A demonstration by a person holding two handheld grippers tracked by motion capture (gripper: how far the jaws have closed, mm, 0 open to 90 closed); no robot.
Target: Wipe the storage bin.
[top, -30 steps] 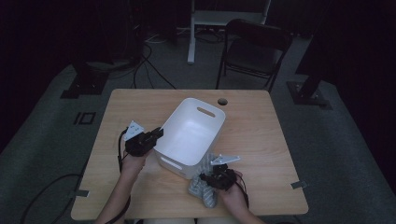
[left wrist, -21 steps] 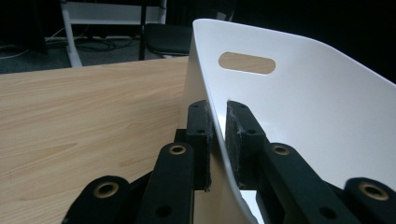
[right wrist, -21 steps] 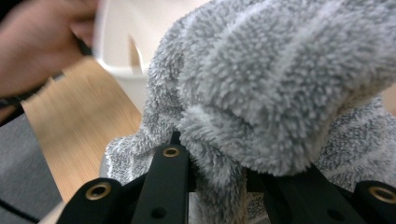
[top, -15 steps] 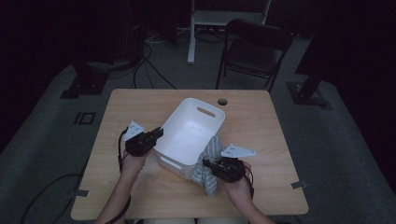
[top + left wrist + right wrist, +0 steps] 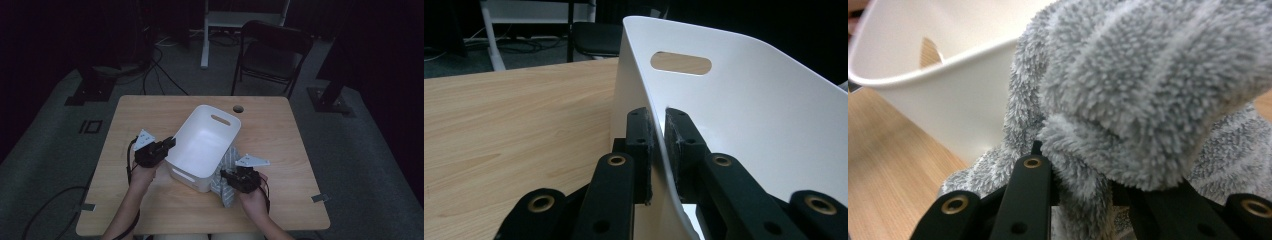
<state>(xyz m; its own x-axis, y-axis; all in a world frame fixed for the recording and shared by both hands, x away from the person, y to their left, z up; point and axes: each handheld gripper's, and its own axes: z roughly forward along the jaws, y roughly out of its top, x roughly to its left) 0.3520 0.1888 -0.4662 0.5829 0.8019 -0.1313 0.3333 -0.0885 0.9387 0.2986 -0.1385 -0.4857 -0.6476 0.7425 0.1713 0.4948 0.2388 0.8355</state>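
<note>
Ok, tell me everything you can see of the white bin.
The white bin is a smooth, plastic-looking tub with rounded corners and an oval handle slot cut near its rim. It is empty and sits tilted on the wooden table, its mouth turned up and toward the far edge. The left hand-held gripper is clamped on its side wall, one jaw inside and one outside. A grey fluffy cloth, held by the right hand-held gripper, lies against its other side.
</note>
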